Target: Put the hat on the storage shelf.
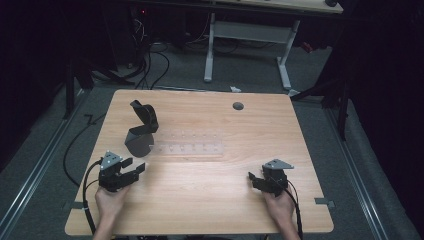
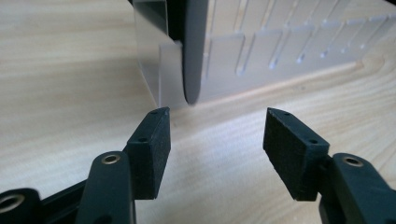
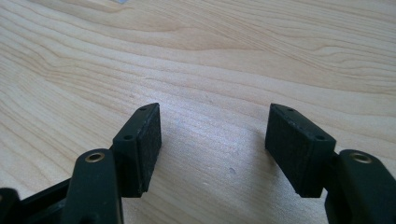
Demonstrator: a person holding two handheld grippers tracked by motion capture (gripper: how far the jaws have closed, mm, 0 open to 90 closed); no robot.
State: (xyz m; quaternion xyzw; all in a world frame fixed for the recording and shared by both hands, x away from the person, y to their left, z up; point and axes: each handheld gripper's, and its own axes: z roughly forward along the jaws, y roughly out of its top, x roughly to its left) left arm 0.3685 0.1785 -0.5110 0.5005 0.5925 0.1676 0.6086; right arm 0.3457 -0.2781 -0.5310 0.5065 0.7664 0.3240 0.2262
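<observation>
- Two hand-held claws work a pale wooden table point(image 1: 210, 200); the left gripper point(image 1: 134, 167) hangs with its jaws spread wide and nothing between them, its pads clear of everything.
- Just ahead of that claw stands the dark grey plastic open-lidded case point(image 1: 141, 131), its lid tipped up, set against the near end of a clear plastic compartment tray point(image 1: 187, 148); from the left gripper view the case's dark curved edge point(image 2: 192, 51) rises directly beyond the jaw tips, not touching them.
- Judged from this, the step in hand is either an approach to the case or a release of it; a next grasp would call for moving forward until the pads straddle that edge, then closing.
- The right gripper point(image 1: 257, 178) rests well apart, near the table's front right, jaws equally wide over bare wood point(image 3: 210, 135).
- Beyond the table: grey carpet, trailing black cables point(image 1: 150, 65), a white desk frame point(image 1: 247, 32), darkness either side.
</observation>
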